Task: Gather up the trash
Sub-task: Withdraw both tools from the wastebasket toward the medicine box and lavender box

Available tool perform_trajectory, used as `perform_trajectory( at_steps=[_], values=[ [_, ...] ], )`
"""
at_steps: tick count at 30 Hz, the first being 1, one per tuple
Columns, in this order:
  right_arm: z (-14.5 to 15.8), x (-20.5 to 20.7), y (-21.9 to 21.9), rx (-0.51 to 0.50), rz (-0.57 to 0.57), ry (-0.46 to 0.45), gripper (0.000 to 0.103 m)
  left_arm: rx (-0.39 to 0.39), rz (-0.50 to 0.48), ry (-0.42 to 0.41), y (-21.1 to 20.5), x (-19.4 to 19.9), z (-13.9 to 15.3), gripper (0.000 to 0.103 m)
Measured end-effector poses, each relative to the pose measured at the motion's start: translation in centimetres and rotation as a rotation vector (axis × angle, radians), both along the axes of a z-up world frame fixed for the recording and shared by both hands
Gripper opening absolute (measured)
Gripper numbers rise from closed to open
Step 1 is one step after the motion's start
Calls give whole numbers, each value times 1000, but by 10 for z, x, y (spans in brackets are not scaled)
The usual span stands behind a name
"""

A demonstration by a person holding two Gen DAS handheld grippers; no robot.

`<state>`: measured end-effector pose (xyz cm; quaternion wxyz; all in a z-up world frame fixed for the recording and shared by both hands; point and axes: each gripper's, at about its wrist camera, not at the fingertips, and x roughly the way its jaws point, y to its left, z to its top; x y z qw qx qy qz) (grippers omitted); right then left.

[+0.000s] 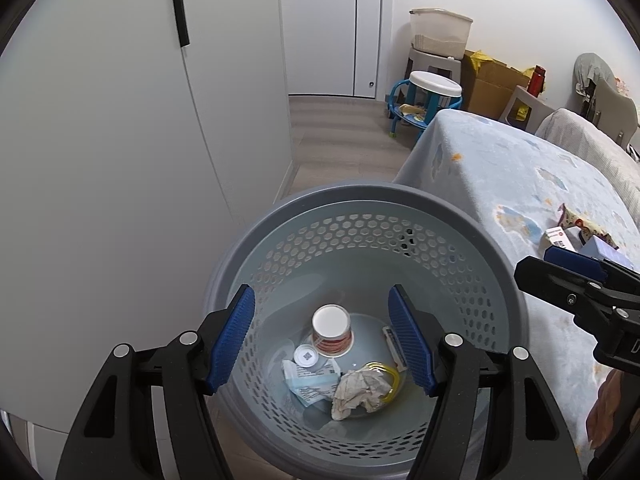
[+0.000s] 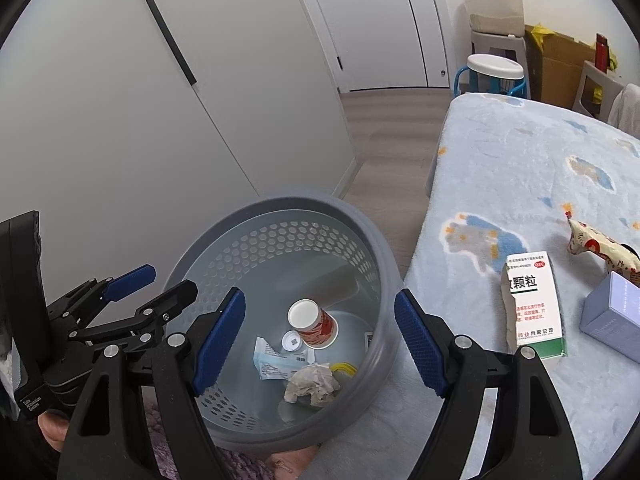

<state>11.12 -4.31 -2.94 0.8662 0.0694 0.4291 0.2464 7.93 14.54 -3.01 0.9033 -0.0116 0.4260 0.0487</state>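
Note:
A grey perforated trash basket (image 1: 472,216) (image 2: 376,248) stands on the floor beside the bed. Inside lie a red-and-white paper cup (image 1: 332,332) (image 2: 314,324), a crumpled tissue (image 1: 360,394) (image 2: 312,384), a blue packet (image 1: 310,386) (image 2: 272,364) and a small white lid (image 1: 306,357) (image 2: 291,340). My left gripper (image 1: 322,340) (image 2: 152,280) is open and empty above the basket. My right gripper (image 2: 320,344) is open and empty over the basket's right rim. On the bed lie a white-and-green medicine box (image 2: 534,304) (image 1: 556,240), a snack wrapper (image 2: 600,248) (image 1: 580,224) and a pale blue box (image 2: 614,316).
The bed with a light blue patterned blanket (image 1: 520,168) (image 2: 520,152) fills the right side. White wardrobe doors (image 1: 100,160) (image 2: 120,120) stand to the left. A blue stool (image 1: 432,100), cardboard box (image 1: 488,84) and storage bin (image 1: 440,32) sit at the back.

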Motion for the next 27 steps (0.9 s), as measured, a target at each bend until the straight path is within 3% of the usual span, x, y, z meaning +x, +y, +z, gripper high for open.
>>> perform_trajectory(
  at_steps=[11,27],
  values=[
    [8,-16,-35,-6,-70,-13,76,-9,-71,-15,-38,-3,5,67],
    [8,-54,-128,-33,-265,9,76,-21,-188,-18,-105,-10,6,67]
  ],
)
